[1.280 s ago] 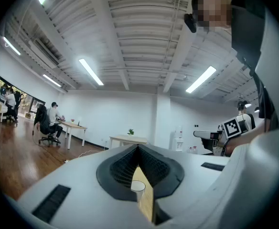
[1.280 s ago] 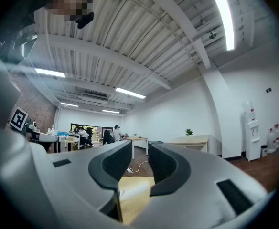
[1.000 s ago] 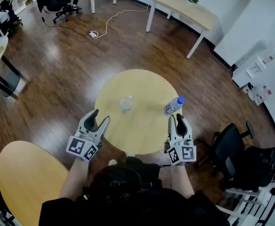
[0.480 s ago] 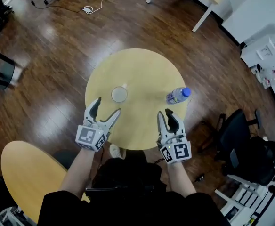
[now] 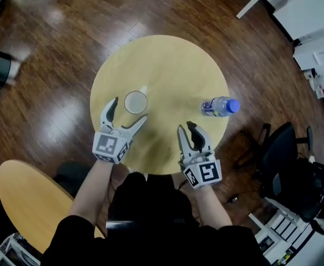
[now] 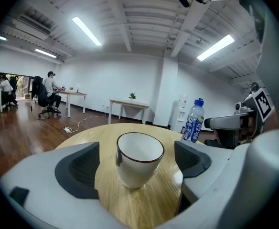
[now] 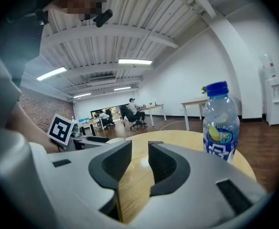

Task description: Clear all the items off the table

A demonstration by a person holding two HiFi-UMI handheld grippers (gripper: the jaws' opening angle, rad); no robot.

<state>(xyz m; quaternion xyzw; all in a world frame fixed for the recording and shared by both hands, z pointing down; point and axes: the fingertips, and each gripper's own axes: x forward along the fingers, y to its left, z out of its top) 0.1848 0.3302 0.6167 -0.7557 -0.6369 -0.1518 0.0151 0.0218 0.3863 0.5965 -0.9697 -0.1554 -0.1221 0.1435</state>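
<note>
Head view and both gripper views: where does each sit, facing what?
Head view: on the head, facing down onto the table; forearms, left claw, right claw show.
Left gripper view: on the left claw, facing the cup between its jaws, just opened.
Right gripper view: on the right claw, facing the bottle, right of its jaws.
All share the bottle.

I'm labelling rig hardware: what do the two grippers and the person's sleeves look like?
The left gripper and right gripper match: light grey bodies, curved fingers lined with dark pads, each with a cube of black-and-white square markers. The person wears a dark short-sleeved top.
</note>
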